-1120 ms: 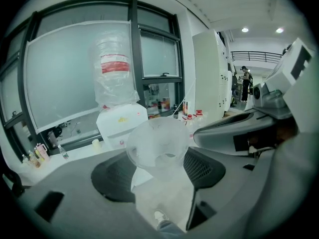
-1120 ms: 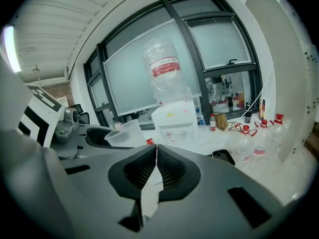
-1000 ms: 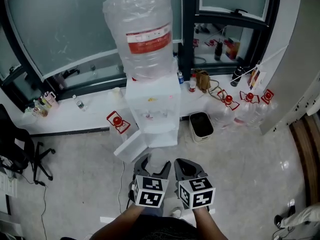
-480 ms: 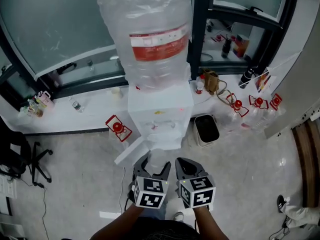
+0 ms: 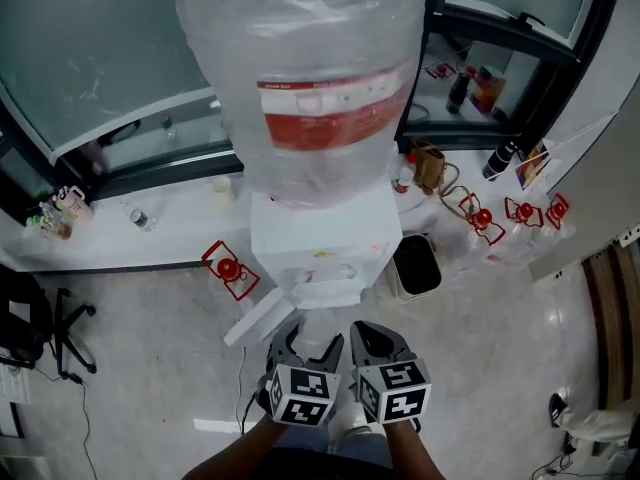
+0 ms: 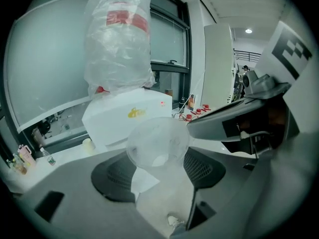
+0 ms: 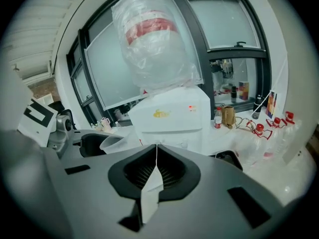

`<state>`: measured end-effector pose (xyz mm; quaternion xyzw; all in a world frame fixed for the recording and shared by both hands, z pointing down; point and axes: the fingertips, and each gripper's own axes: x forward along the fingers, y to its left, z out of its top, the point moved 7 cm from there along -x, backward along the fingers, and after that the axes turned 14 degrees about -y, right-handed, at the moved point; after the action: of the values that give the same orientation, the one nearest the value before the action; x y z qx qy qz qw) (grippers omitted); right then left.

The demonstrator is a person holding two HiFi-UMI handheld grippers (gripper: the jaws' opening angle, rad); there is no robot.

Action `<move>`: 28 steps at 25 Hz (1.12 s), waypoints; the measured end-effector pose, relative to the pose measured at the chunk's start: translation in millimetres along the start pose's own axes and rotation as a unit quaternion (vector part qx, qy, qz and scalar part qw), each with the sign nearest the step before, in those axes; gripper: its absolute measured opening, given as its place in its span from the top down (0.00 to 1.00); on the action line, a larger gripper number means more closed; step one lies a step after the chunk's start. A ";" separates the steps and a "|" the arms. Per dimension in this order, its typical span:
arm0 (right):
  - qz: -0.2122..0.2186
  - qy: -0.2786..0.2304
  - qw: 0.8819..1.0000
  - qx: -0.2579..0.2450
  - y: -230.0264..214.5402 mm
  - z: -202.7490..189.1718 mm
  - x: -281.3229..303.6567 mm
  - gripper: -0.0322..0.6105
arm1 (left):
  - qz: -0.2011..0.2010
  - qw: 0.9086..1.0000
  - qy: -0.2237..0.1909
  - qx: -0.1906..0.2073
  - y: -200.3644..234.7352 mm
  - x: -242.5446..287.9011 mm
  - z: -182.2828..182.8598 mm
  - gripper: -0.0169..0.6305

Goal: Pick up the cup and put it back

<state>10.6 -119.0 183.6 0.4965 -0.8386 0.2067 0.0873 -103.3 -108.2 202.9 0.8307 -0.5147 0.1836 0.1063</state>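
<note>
The left claw (image 5: 306, 342) is pinching a clear plastic cup (image 6: 157, 144) by its sides, one jaw against each wall, with the mouth facing up as far as I can tell. Just beside it, the right claw (image 5: 376, 340) is pressed together on nothing; its jaws meet in a thin seam. The cup hangs above the floor (image 5: 150, 368), close in front of the white dispenser (image 5: 325, 230) and a little below its taps. The big bagged bottle (image 5: 300, 58) towers over all of it.

I take this to be the carry — cup in hand, not yet set down. The cup looks thin and likely to buckle, so the squeeze should be only firm enough to stop it slipping. It should be kept level on the way in and brought squarely under the taps. The jaws should spread only once the base is resting on something. The right claw is best kept shut and off to its side, because it sits close enough to knock the rim.

Both forearms (image 5: 412, 450) come up from the bottom of the head view, side by side and nearly parallel. They are held low and close to the body, and both claws point at the dispenser.
</note>
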 end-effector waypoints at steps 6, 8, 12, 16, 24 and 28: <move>0.008 0.012 1.000 0.008 -16.8 -25.2 10.6 0.92 | 0.013 1.000 0.017 -0.008 -3.8 19.8 -25.3 0.51; 0.012 0.010 1.000 0.010 -23.6 -33.9 15.0 0.92 | 0.019 1.000 0.015 -0.007 -5.7 29.0 -31.8 0.51; 0.016 0.012 1.000 0.006 -36.9 -60.5 15.0 0.92 | 0.022 1.000 0.016 0.004 -18.0 39.7 -52.4 0.51; 0.023 0.004 1.000 0.005 -49.2 -81.2 18.3 0.92 | 0.021 1.000 0.019 0.012 -30.9 52.6 -78.9 0.51; 0.043 -0.012 0.999 -0.010 -83.5 -132.7 40.3 0.92 | 0.019 0.999 0.027 0.042 -44.4 91.2 -137.9 0.51; 0.049 -0.027 0.998 -0.005 -98.9 -165.2 60.7 0.92 | 0.020 0.998 0.031 0.060 -42.4 115.2 -174.2 0.51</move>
<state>56.9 -137.5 379.3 0.4600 -0.8648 0.1933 0.0564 -53.1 -119.5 409.7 0.8192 -0.5154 0.2419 0.0681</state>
